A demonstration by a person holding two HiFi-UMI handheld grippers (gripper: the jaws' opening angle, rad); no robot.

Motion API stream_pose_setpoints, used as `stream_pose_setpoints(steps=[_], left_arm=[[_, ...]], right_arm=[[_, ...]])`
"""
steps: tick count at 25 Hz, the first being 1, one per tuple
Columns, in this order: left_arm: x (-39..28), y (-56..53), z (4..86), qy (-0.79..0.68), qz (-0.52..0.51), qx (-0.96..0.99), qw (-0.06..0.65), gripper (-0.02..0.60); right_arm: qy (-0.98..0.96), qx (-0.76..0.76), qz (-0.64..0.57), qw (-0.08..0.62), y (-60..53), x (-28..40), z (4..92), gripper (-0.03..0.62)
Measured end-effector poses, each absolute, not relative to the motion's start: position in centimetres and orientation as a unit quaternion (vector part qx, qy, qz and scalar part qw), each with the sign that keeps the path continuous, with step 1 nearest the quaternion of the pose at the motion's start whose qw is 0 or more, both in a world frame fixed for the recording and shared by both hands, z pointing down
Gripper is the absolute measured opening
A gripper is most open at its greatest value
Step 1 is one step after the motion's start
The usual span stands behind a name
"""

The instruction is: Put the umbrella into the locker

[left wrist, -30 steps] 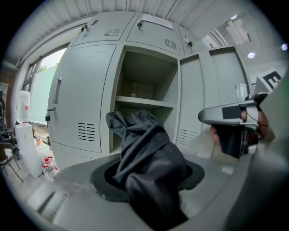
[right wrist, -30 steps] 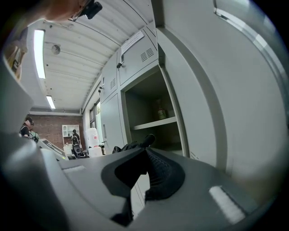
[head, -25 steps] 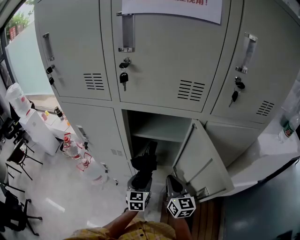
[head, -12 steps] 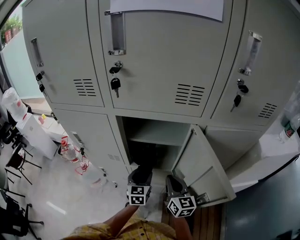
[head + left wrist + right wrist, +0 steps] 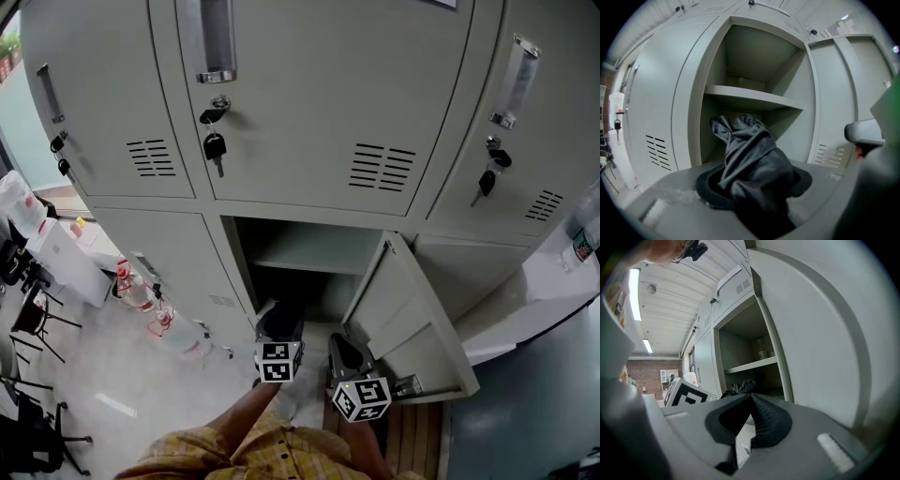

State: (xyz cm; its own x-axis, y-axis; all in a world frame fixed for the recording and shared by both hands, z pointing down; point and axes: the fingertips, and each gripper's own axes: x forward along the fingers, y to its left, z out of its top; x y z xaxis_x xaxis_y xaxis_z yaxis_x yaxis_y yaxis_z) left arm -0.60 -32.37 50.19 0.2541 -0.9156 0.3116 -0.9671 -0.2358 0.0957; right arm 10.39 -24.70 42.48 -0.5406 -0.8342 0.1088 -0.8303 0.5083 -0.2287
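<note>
Left gripper view: the left gripper [image 5: 753, 183] has its jaws clamped on the folded black umbrella [image 5: 746, 143], whose end sticks out ahead toward the open locker [image 5: 690, 108], below its shelf [image 5: 750, 98]; the right gripper [image 5: 751, 401], to its right, is closed, empty

I count two grippers: my left gripper [image 5: 278, 317] and my right gripper [image 5: 341, 345]. One black umbrella [image 5: 752, 168]. Three shut doors run along the top of the frame: the left door [image 5: 103, 94], the middle door [image 5: 309, 94] and the right door [image 5: 530, 159], with three sets of keys [image 5: 215, 145]. One open door [image 5: 403, 319] at lower centre, one shelf [image 5: 314, 258] beside it.
</note>
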Motion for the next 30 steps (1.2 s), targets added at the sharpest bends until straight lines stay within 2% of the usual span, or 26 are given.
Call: stream_pose_setpoints(steps=[30], left_arm=[[-0.1, -41.1, 53.9, -0.625, 0.130, 0.761, 0.117, 0.250]], right_arm=[[0.862, -0.489, -0.134, -0.001, -25.4, 10.3, 43.6, -0.001]])
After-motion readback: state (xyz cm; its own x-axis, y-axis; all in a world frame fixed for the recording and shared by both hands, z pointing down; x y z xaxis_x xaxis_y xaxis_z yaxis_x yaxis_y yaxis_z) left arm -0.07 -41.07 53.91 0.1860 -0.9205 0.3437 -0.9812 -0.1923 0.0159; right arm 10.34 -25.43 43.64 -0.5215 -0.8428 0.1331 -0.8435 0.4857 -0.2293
